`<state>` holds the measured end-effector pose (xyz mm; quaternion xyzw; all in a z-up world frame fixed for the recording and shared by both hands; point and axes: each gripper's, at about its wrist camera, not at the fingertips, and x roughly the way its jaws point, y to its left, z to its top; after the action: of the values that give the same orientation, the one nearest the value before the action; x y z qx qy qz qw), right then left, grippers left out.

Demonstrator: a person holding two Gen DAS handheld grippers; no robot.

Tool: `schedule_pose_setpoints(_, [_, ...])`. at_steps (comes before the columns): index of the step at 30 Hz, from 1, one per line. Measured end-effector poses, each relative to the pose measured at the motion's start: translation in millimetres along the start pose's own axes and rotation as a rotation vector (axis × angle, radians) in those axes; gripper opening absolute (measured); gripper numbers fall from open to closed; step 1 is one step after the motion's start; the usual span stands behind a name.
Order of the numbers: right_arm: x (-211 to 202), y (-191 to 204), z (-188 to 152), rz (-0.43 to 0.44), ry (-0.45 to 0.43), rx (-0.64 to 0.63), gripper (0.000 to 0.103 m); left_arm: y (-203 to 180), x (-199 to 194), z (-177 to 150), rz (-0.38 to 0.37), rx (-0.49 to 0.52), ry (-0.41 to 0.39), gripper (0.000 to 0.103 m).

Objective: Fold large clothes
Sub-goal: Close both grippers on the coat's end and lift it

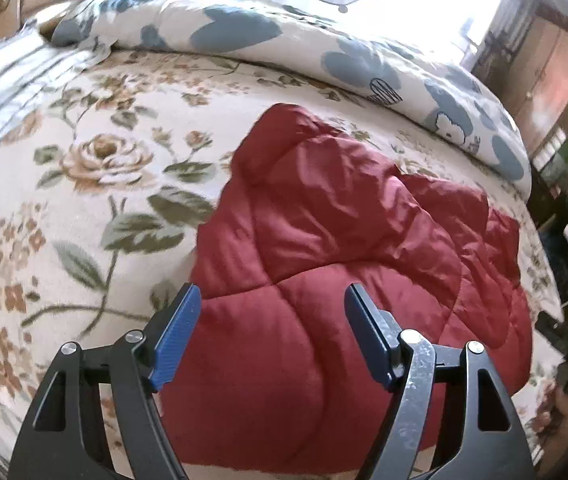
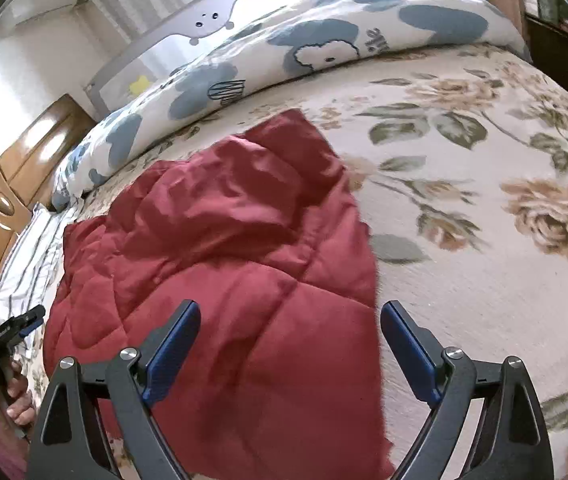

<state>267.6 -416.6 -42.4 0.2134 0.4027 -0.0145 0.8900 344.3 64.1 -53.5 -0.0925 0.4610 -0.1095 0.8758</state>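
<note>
You are in a home bedroom, a bed under a cream rose-printed blanket (image 1: 83,184), a rolled white duvet with blue flowers (image 2: 324,40) along its far side, a glossy brown wooden headboard (image 2: 23,168), a grey child's bed rail (image 2: 187,36), dark wooden cupboards (image 1: 544,80) by a bright window.

one red quilted garment (image 1: 324,248), one rose-print bedspread (image 1: 83,184), one blue-flowered duvet (image 1: 243,36), two grippers (image 1: 271,336) (image 2: 290,344)

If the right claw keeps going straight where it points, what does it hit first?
Most likely the red quilted garment lying on the floral bedspread. The right claw is open and empty; depth is uncertain.
</note>
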Motion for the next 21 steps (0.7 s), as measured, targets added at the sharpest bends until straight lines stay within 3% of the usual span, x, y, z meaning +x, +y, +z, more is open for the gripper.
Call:
schedule_pose_setpoints(6, [-2,-18,-6,0.019,0.015,0.042,0.092,26,4,-6,-0.037,-0.083,0.028,0.074])
schedule_pose_setpoints(12, [0,-27,-13,0.044,0.032,0.071,0.092,47,12,-10,-0.123,-0.184,0.062,0.074])
schedule_pose_setpoints(21, [11,-43,-17,0.122,0.053,0.165,0.092,53,27,-10,-0.175,-0.22,0.1,0.074])
